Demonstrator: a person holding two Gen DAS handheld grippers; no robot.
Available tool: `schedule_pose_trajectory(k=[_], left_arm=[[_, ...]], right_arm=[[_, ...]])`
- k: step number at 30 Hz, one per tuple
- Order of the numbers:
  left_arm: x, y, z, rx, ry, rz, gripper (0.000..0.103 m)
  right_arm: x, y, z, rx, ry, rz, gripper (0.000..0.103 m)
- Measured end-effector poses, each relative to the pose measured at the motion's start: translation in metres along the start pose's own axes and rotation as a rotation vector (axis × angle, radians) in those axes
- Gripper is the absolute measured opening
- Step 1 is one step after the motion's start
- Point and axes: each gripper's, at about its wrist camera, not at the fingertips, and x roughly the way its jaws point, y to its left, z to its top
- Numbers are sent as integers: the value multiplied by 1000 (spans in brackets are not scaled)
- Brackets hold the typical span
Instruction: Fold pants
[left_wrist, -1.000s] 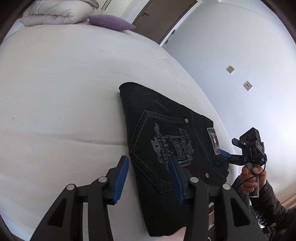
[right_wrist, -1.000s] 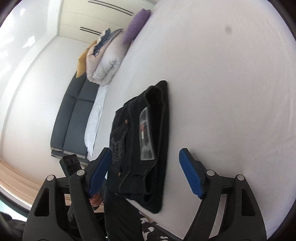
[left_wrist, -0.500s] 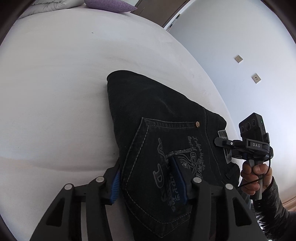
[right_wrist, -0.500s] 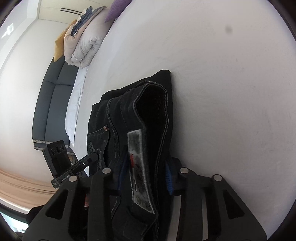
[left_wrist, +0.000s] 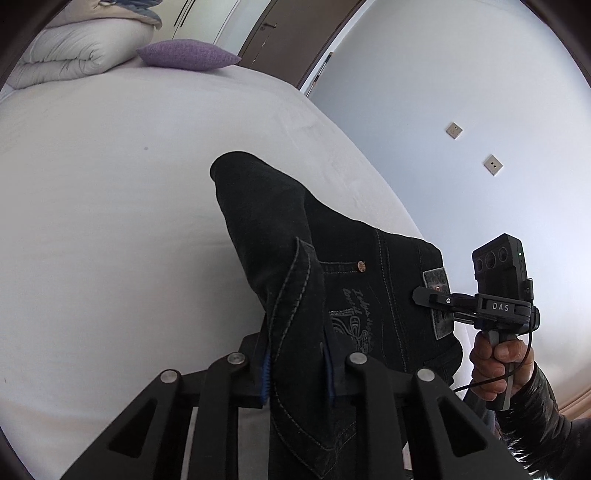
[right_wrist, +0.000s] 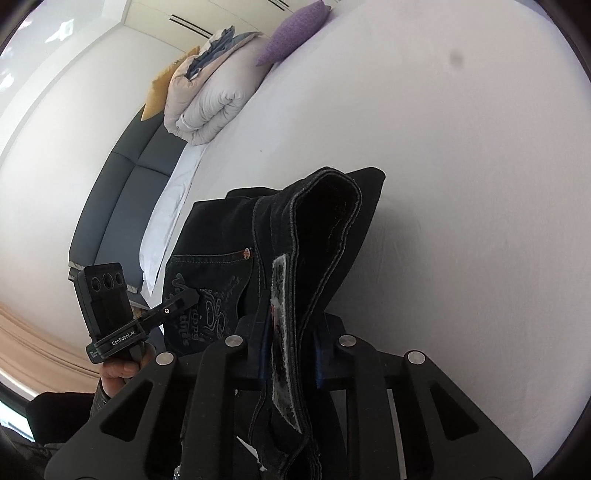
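In the left wrist view a folded white duvet (left_wrist: 77, 48) and a purple cushion (left_wrist: 186, 55) lie at the far end of the white bed (left_wrist: 92, 229). Nearer, the left gripper (left_wrist: 297, 373) points downward at a slant; its jaws have just been closing and now pinch the near edge of the black pants (left_wrist: 332, 266) beside the stitched back pocket, blue pads pressed into the denim from both sides. The gripped edge is drawn up into a ridge, while the far folded end rests on the bed close to its right edge. To the right, the right gripper (left_wrist: 424, 295) reaches in from the side at the waistband's grey patch (left_wrist: 437, 306), carried by a hand (left_wrist: 498, 363) in a dark shiny sleeve wrapped round its handle.

In the right wrist view a dark sofa (right_wrist: 122, 206) stands at the left beyond the bed. The left gripper (right_wrist: 184, 299) comes in from the left onto the embroidered pocket, held by a hand (right_wrist: 118, 373) below its camera block. In the middle, the right gripper (right_wrist: 290, 354) has likewise just narrowed and clamps the waistband, which stands up as an open loop above the jaws
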Motion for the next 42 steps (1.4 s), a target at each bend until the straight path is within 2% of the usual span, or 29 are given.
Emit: schedule_pose_trajectory(k=[4, 8, 11, 14, 16, 20, 24, 26, 28, 29, 30, 31, 33, 36, 38, 42], left_arm=[[32, 3, 41, 10, 0, 4, 22], [68, 17, 67, -15, 20, 11, 22], [94, 26, 73, -22, 51, 47, 22], [104, 38, 67, -42, 54, 45, 26], [109, 43, 62, -51, 53, 51, 34], [114, 44, 55, -33, 40, 83, 41], [112, 36, 53, -14, 10, 110, 44], [102, 30, 49, 33, -19, 161, 44], [88, 16, 45, 101, -57, 225, 45], [81, 9, 42, 127, -79, 250, 48], [71, 1, 38, 149, -109, 267, 56], [62, -7, 35, 167, -141, 282, 66], [43, -25, 27, 211, -208, 327, 76], [14, -56, 10, 276, -311, 414, 102], [-3, -76, 1, 303, -374, 459, 103], [-33, -103, -20, 311, -424, 524, 103]], right_arm=[[-7, -10, 44, -4, -25, -20, 16], [-2, -35, 89, 19, -22, -41, 16], [14, -58, 113, 37, 6, -61, 16], [28, -86, 120, 75, 28, -57, 17], [31, -101, 117, 98, 26, -20, 18], [32, -110, 110, 90, 2, -3, 21], [36, -102, 105, 69, -13, -32, 25], [31, -94, 100, 53, -29, -72, 28], [28, -78, 93, 37, -45, -108, 42], [21, -72, 88, 26, -64, -120, 55], [13, -67, 80, 13, -83, -137, 59], [4, -60, 73, -9, -97, -157, 59], [-6, -47, 61, -40, -104, -185, 59], [-27, -26, 38, -77, -141, -235, 59], [-42, -9, 21, -99, -181, -266, 59], [-68, 30, -13, -169, -250, -367, 59]])
